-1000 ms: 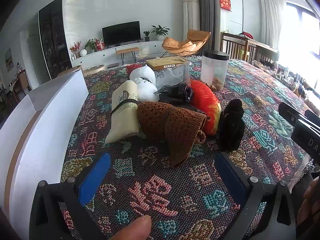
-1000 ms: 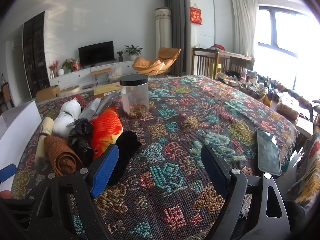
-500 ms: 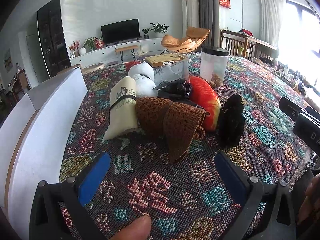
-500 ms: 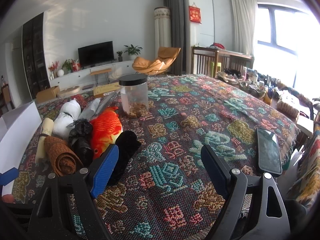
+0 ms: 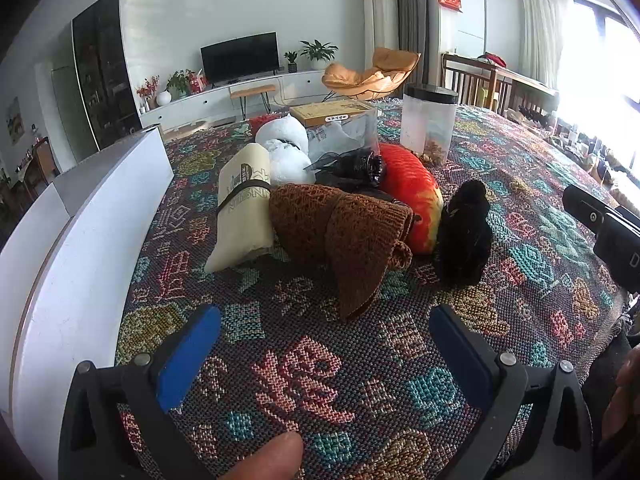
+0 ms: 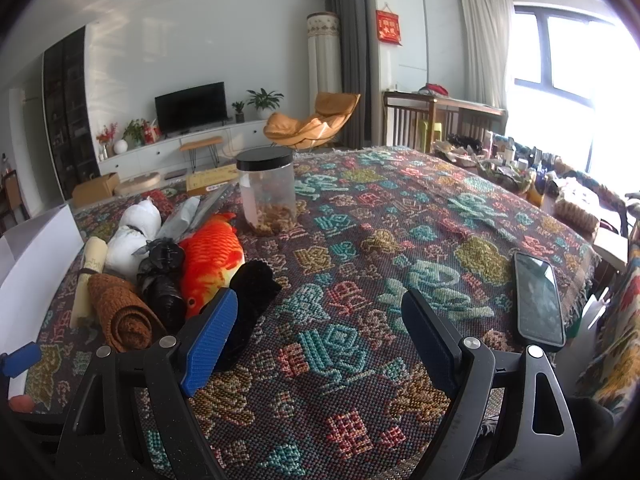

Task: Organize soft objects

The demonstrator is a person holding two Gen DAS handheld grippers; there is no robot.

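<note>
My left gripper (image 5: pixel 324 344) has eased a little closer to the pile of soft things since a moment ago; its blue pads stand wide apart over the patterned tabletop (image 5: pixel 532 264), holding nothing. My right gripper (image 6: pixel 316 336) has hardly moved, and its jaws are also spread and empty.

The pile lies ahead of my left gripper: a rolled brown knit (image 5: pixel 344 232) nearest, touching a cream pouch (image 5: pixel 242 208) on its left. Behind the knit sit a white bundle (image 5: pixel 286 148), a crumpled black bag (image 5: pixel 352 166) and an orange fish plush (image 5: pixel 412 200). A black soft piece (image 5: pixel 464 232) stands just right of the plush.

A white box (image 5: pixel 76 248) runs along the left edge of the tabletop. A clear jar with a black lid (image 6: pixel 266 192) stands behind the plush. A phone (image 6: pixel 538 300) lies near the right edge, well apart from the pile. My fingertip (image 5: pixel 268 458) shows at the bottom of the left view.
</note>
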